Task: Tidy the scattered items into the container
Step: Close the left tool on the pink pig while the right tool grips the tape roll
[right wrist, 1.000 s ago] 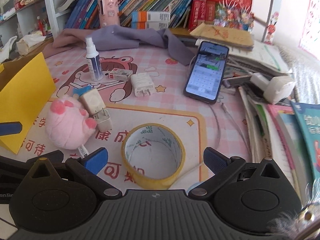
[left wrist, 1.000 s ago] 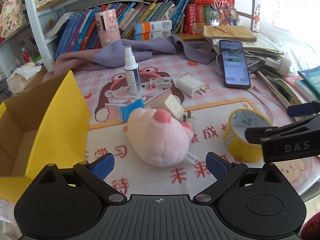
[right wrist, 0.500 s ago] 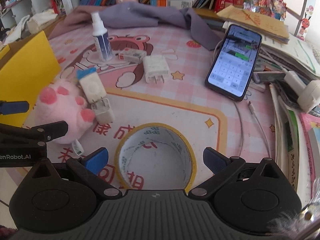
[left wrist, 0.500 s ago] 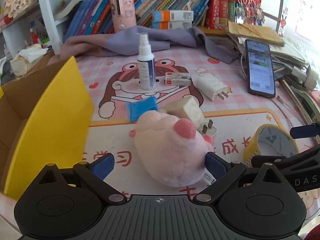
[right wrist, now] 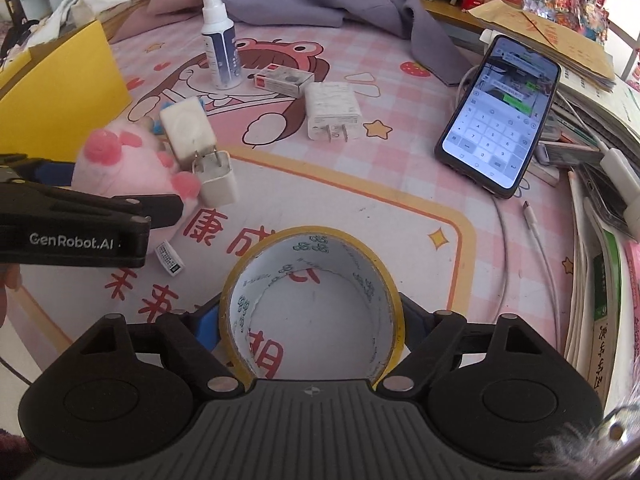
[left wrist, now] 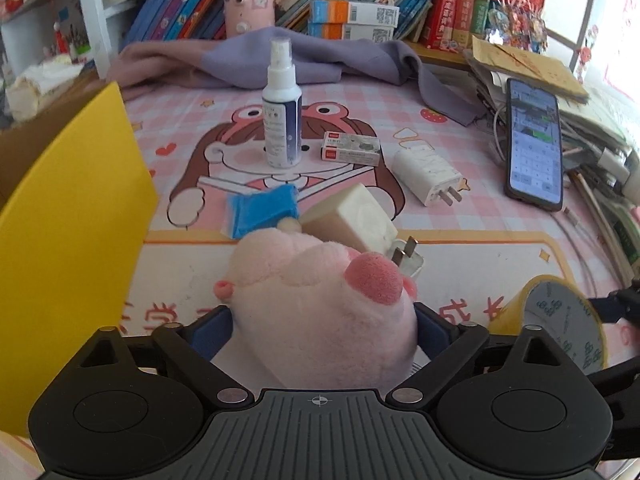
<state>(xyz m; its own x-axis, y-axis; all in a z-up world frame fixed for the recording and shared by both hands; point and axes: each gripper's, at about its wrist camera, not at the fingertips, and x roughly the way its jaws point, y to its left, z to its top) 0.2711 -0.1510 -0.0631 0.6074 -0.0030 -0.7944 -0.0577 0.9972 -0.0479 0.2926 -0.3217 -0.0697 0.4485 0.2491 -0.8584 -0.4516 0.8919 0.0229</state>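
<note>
A pink plush toy [left wrist: 320, 300] lies on the cartoon desk mat between the blue pads of my left gripper [left wrist: 324, 328]. Its jaws are closing, and the pads reach the fur on both sides without squeezing it. A yellow tape roll [right wrist: 312, 256] sits flat between the pads of my right gripper [right wrist: 310, 324]; those jaws are closing too, and the pads touch the roll's sides. The yellow cardboard box [left wrist: 72, 220] stands open at the left, beside the plush. In the left wrist view the tape roll [left wrist: 560, 320] is at the right.
Behind the plush lie a blue-wrapped block [left wrist: 262, 210], two white chargers [left wrist: 352, 216] [left wrist: 426, 174], a small plug [left wrist: 408, 260], an eraser box [left wrist: 350, 148] and an upright spray bottle [left wrist: 282, 120]. A phone [left wrist: 534, 144], cables and stacked books [right wrist: 600, 280] fill the right; a purple cloth [left wrist: 320, 60] lies at the back.
Both grippers came down and forward. The plush now sits between the left pads and the tape roll between the right pads. Both pairs of jaws have narrowed, the right more.
</note>
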